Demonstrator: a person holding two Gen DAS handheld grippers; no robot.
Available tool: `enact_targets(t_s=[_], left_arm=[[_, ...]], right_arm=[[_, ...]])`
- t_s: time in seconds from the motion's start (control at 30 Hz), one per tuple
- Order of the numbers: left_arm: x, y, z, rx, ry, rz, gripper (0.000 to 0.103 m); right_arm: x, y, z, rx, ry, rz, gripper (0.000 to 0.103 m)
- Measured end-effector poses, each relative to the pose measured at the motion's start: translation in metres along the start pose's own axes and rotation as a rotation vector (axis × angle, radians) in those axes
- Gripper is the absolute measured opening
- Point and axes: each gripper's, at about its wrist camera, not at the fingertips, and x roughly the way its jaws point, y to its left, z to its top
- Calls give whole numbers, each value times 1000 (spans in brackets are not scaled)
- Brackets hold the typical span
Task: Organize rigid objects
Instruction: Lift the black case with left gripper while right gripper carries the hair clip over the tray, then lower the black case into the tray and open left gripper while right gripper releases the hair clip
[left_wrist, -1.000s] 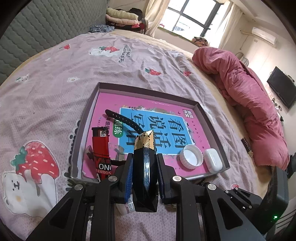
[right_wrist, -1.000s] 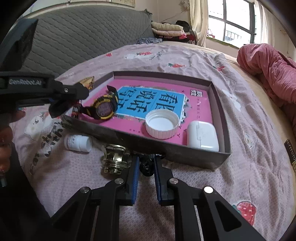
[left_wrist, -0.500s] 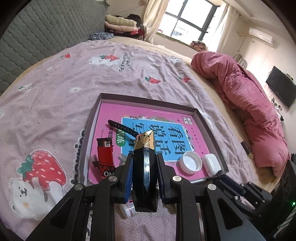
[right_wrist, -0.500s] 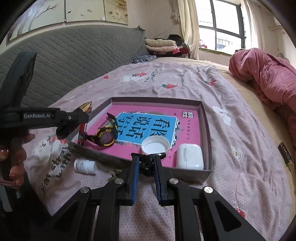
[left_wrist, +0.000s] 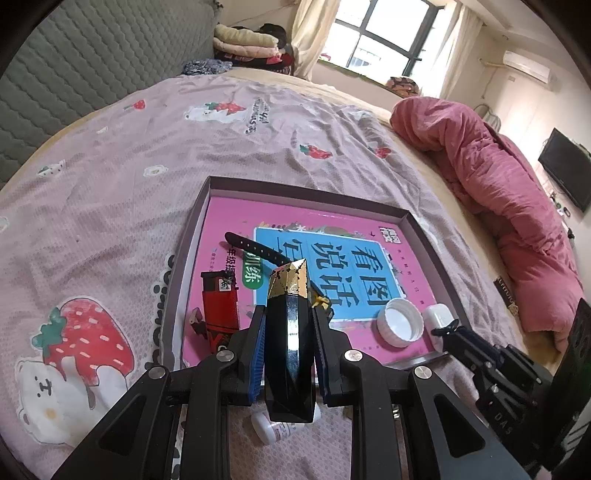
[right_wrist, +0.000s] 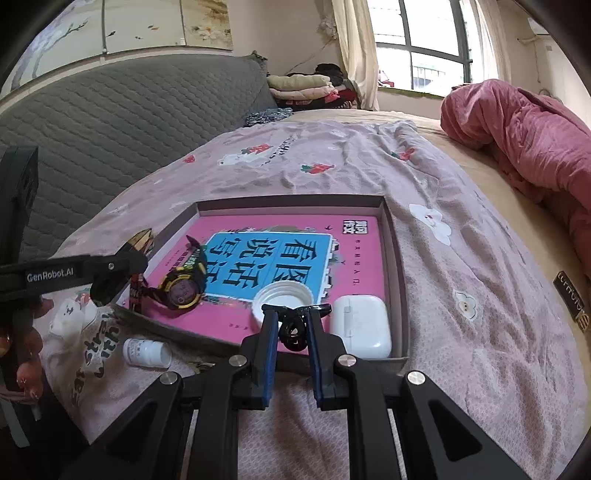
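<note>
Left tongs (left_wrist: 290, 325): pinching a faceted black bottle (left_wrist: 290, 354) with a gold tip, held above the near edge of the tray (left_wrist: 295, 186).
Right tongs (right_wrist: 291, 325): pressed onto a small black clip (right_wrist: 293, 332), held over the tray's near right corner.
Tray: a shallow dark box on the bed (left_wrist: 110, 192), lined with a pink and blue book (right_wrist: 280, 251).
Tray contents: wristwatch (right_wrist: 181, 290) at near left, red lighter (left_wrist: 219, 306) left of it, white cap (right_wrist: 282, 297) near the front wall, white earbud case (right_wrist: 362, 326) right of the cap.
Outside the tray: small white bottle (right_wrist: 147, 352) lying on the bed just before the near left wall.
Right wrist view only: the watch face, and a person's fingers (right_wrist: 26, 354) holding the left tongs.
Left wrist view only: the lighter's full length.
</note>
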Motion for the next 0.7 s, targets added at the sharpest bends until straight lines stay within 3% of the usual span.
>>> enact_targets(t_s=[0.7], left_arm=[[25, 7, 1, 9, 42, 29, 23]], right_arm=[[28, 6, -1, -25, 56, 6, 16]])
